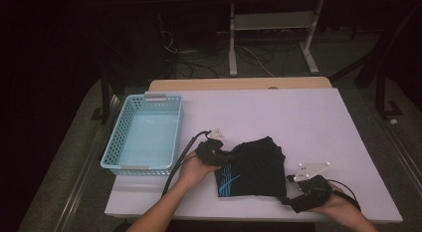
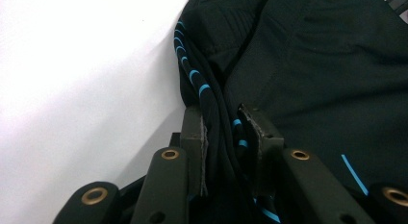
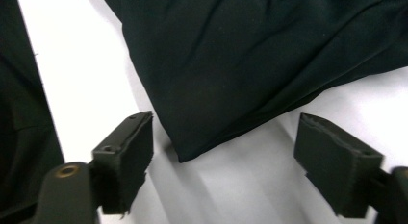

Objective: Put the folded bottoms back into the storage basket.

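Black cloth, one folded garment (image 1: pixel 254 167) with blue stripes, lies at the lower centre of the white counter (image 1: pixel 298 122). One light-blue basket (image 1: pixel 144 135) stands at middle left, apart from it. Two grippers work: the left gripper (image 2: pixel 223 132) has its fingers clamped on the garment's striped edge; the right gripper (image 3: pixel 223 161) holds its fingers wide apart around a corner.

- White table (image 1: pixel 308 117) at frame centre, lit bright; tan board (image 1: pixel 239 84) along its far edge.
- Dark room behind; grey floor (image 1: pixel 343 58) w/ tangled cables (image 1: pixel 199 60) top centre.
- White metal stand (image 1: pixel 271 28) at top, legs on floor.
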The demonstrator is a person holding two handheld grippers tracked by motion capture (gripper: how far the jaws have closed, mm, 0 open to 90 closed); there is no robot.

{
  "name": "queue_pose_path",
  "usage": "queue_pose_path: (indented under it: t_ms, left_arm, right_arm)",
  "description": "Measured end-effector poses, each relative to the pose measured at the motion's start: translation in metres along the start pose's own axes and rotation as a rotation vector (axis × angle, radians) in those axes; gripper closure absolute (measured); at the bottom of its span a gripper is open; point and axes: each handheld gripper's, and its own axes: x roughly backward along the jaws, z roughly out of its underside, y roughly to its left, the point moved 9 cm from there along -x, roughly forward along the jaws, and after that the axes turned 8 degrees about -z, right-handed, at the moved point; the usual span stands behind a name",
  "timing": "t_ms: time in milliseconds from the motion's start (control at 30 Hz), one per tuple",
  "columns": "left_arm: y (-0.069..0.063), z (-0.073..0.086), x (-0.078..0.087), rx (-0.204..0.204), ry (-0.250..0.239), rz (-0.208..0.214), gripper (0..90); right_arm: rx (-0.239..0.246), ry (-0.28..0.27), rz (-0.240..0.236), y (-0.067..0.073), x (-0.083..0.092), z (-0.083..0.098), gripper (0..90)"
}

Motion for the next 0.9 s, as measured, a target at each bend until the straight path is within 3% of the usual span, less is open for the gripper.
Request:
queue_pose_path:
  t_ms: [67,233,633,900]
  left_arm:
    - [0.0,0.0,0.0,-0.001,0.0,0.0,72.5]
    - [0.0,0.0,0.0,0.001,0.0,-0.001,72.6]
    - [0.0,0.0,0.0,-0.001,-0.002,0.0,73.4]
    - [-0.001,-0.003,0.002,-0.004,-0.007,0.001,75.7]
  right_arm:
    - [0.024,0.01,0.022,0.001,-0.001,0.0,26.4]
    - [0.035,0.01,0.013,0.005,-0.002,-0.003,36.8]
    - [0.052,0.029,-0.008,0.009,-0.006,-0.012,78.4]
    - [0.052,0.021,-0.023,0.008,-0.005,-0.017,81.5]
